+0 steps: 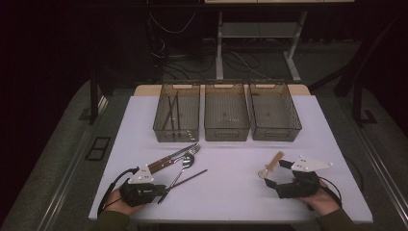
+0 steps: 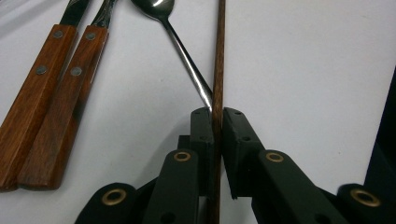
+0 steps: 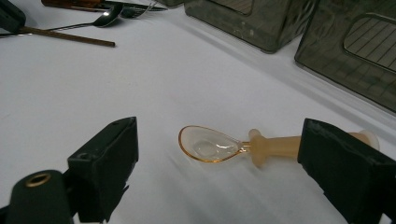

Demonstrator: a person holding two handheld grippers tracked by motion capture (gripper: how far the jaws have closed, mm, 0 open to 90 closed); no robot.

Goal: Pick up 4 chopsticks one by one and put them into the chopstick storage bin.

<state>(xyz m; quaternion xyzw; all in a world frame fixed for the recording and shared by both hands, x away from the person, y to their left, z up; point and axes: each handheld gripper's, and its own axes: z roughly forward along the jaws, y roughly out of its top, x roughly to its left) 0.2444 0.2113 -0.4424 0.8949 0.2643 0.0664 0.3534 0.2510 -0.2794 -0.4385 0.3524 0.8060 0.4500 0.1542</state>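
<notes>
left gripper (image 2: 216, 116) pinching one chopstick (image 2: 218, 56) | right gripper (image 3: 219, 154) spread | bins (image 1: 227, 115): three

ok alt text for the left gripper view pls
The left gripper, jaws rising from the bottom edge, is shut on a thin brown chopstick that runs straight up a white table. A metal spoon slants in from the top, its handle tip meeting the chopstick at the jaws, and two wooden handles lie side by side at left.

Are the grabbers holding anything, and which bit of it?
The left gripper pinches the brown chopstick near its end. The right gripper holds nothing: its jaws stand open around the clear little spoon on the table.
</notes>
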